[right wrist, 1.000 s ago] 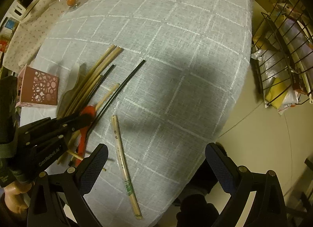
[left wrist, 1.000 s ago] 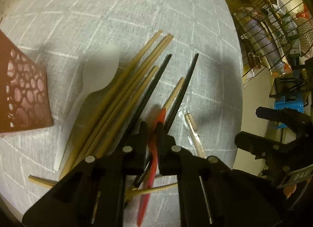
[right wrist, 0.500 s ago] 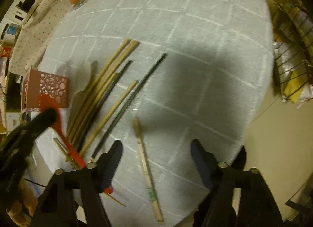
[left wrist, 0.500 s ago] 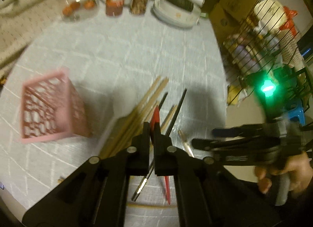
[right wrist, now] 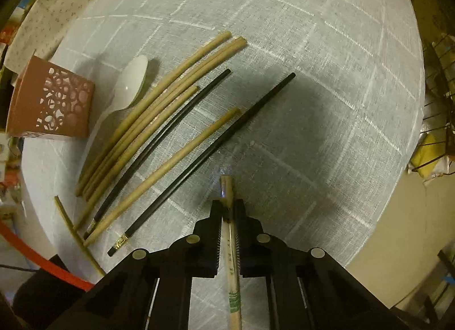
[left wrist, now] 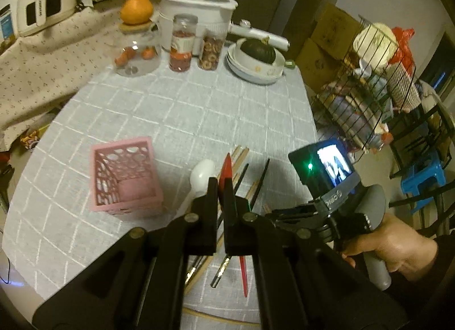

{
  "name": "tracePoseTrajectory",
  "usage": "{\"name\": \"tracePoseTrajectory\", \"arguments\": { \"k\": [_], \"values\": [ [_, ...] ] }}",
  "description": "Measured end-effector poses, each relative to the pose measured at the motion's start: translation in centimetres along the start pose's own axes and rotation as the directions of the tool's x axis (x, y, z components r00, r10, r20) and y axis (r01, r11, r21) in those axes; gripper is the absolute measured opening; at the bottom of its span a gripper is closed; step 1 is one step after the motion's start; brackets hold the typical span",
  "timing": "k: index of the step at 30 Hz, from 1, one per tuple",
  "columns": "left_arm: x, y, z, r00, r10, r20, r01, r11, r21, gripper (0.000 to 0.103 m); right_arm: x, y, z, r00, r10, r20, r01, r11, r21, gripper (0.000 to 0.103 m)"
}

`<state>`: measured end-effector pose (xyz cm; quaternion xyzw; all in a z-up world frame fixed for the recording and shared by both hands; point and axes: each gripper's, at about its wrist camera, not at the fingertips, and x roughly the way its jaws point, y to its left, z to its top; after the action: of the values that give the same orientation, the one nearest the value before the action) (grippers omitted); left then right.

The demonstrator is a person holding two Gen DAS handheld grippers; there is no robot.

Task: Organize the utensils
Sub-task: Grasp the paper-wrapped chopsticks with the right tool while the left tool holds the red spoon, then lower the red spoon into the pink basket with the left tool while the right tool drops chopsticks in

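Pink basket [left wrist: 125, 179] empty; left gripper [left wrist: 221, 185] pinches red utensil [left wrist: 227, 168]; right gripper [right wrist: 227, 210] clamps wrapped chopsticks [right wrist: 227, 188]; spoon [right wrist: 130, 85], loose chopsticks [right wrist: 159, 108] remain on table.

I see open surface [left wrist: 199, 108] between the pink basket [left wrist: 125, 176] and the jars [left wrist: 182, 43] and bowls [left wrist: 256, 65] along the far edge. Loose chopsticks [right wrist: 159, 108] and a white spoon [right wrist: 128, 85] crowd the near side just right of the basket. A wire rack [left wrist: 369, 97] stands off the right edge.
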<state>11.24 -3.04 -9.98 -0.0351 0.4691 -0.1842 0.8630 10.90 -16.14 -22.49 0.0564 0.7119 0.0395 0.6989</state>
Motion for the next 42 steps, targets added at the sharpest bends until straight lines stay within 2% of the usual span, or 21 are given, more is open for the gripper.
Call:
{"name": "tracePoseTrajectory", "arguments": {
  "k": [5, 8, 12, 16, 19, 23, 27, 30, 35, 41, 42],
  "values": [
    [-2.9, 0.6, 0.3, 0.996, 0.015, 0.089, -0.014, 1.0, -0.005, 0.003, -3.7, 1.3, -0.7, 0.994, 0.023, 0.109, -0.021, 1.0, -0.015, 0.005],
    [-4.9, 0.8, 0.5, 0.987, 0.029, 0.159, -0.028, 1.0, -0.008, 0.003, -6.5, 2.1, -0.8, 0.981, 0.048, 0.189, -0.043, 0.999, -0.027, 0.005],
    [-7.0, 1.5, 0.9, 0.97, 0.045, 0.237, -0.039, 0.999, -0.03, 0.003, -10.0, 3.4, -1.5, 0.952, 0.074, 0.297, -0.062, 0.997, -0.049, 0.005],
    [-9.0, 2.0, 1.2, 0.943, 0.091, 0.321, -0.08, 0.996, -0.048, 0.003, -13.2, 3.7, -2.9, 0.912, 0.105, 0.398, -0.077, 0.993, -0.084, 0.005],
    [-10.3, 2.6, 1.5, 0.913, 0.122, 0.39, -0.102, 0.992, -0.07, 0.003, -14.6, 5.3, -3.0, 0.879, 0.13, 0.458, -0.082, 0.989, -0.122, 0.005],
    [-11.4, 3.4, 1.6, 0.86, 0.177, 0.479, -0.142, 0.984, -0.109, 0.003, -16.1, 6.4, -3.6, 0.835, 0.148, 0.53, -0.076, 0.985, -0.155, 0.005],
    [-10.6, 3.7, 1.7, 0.824, 0.237, 0.514, -0.204, 0.971, -0.121, 0.003, -17.2, 6.9, -4.1, 0.807, 0.156, 0.569, -0.07, 0.983, -0.169, 0.005],
    [-9.5, 4.0, 1.8, 0.791, 0.284, 0.541, -0.263, 0.958, -0.119, 0.004, -17.7, 7.2, -4.2, 0.788, 0.165, 0.593, -0.075, 0.982, -0.173, 0.005],
    [-7.1, 4.4, 1.9, 0.76, 0.341, 0.554, -0.335, 0.935, -0.116, 0.004, -18.4, 7.5, -4.3, 0.767, 0.172, 0.618, -0.085, 0.982, -0.167, 0.005],
    [-4.0, 5.1, 1.7, 0.746, 0.391, 0.539, -0.414, 0.907, -0.085, 0.004, -18.7, 7.7, -4.1, 0.753, 0.172, 0.635, -0.082, 0.982, -0.17, 0.005],
    [-3.5, 5.3, 1.6, 0.751, 0.395, 0.529, -0.419, 0.904, -0.08, 0.004, -18.7, 7.7, -4.1, 0.751, 0.175, 0.637, -0.082, 0.982, -0.172, 0.005]
  ]
}}
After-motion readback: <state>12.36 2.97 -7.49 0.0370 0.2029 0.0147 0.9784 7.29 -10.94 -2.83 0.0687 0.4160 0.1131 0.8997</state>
